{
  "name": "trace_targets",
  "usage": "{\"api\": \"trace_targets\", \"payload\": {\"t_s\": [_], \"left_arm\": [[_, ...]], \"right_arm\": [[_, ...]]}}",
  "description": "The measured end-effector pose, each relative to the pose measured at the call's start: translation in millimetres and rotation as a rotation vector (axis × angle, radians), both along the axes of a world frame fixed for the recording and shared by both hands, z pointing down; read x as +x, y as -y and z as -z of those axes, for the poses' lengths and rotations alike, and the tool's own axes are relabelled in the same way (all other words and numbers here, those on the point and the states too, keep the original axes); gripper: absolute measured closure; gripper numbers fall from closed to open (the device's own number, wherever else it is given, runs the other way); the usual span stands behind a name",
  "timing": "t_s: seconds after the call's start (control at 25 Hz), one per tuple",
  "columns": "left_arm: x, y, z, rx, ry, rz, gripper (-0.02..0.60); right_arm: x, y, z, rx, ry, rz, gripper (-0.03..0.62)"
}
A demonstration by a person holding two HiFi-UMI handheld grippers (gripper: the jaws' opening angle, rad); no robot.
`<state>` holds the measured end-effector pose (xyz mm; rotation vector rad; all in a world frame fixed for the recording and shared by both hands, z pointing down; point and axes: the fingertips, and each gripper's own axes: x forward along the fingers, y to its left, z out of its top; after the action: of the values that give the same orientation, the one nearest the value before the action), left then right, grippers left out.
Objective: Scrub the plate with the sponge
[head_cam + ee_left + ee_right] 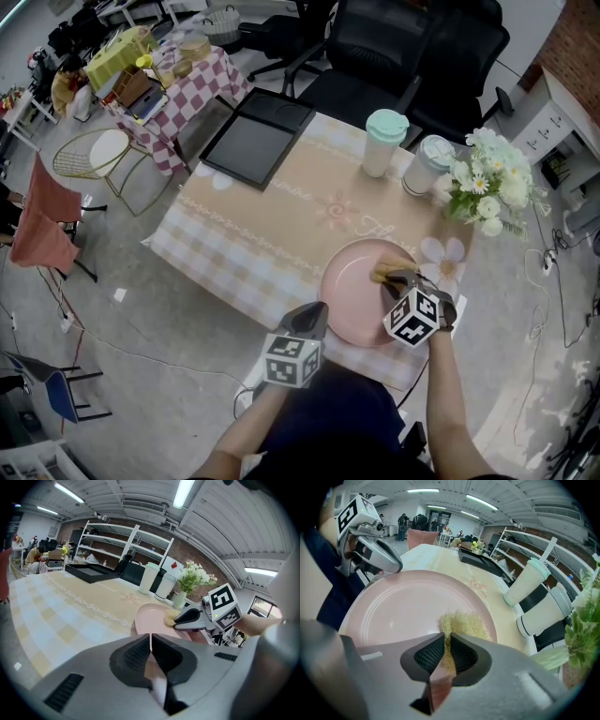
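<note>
A fuzzy yellow sponge (466, 623) is pinched by the right tongs (446, 638) on the pink plate (403, 606), whose rim is clamped by the left tongs (151, 638).

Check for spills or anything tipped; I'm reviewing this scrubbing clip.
Nothing stands out. The plate lies flat, its rim held by the left tongs; the right tongs hold the sponge on it. Both cups stand upright.

Sponge and plate half out of sight

From above, the right tool (396, 277) covers most of the yellow fibrous sponge (380, 273), whose rear end vanishes between its closed jaws. The near rim of the round pink plate (352, 292) is lost under the clamping left tool (317, 317). The far-off people (405, 524) are too small to make out.
</note>
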<state>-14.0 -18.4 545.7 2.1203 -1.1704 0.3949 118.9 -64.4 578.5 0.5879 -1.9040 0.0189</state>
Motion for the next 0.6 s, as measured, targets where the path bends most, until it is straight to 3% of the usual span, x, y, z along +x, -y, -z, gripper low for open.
{"api": "trace_targets", "payload": {"t_s": [0.6], "left_arm": [[0, 0, -1, 0.004, 0.004, 0.004, 0.56]], "right_arm": [[-3, -14, -1, -0.008, -0.022, 0.013, 0.554]]}}
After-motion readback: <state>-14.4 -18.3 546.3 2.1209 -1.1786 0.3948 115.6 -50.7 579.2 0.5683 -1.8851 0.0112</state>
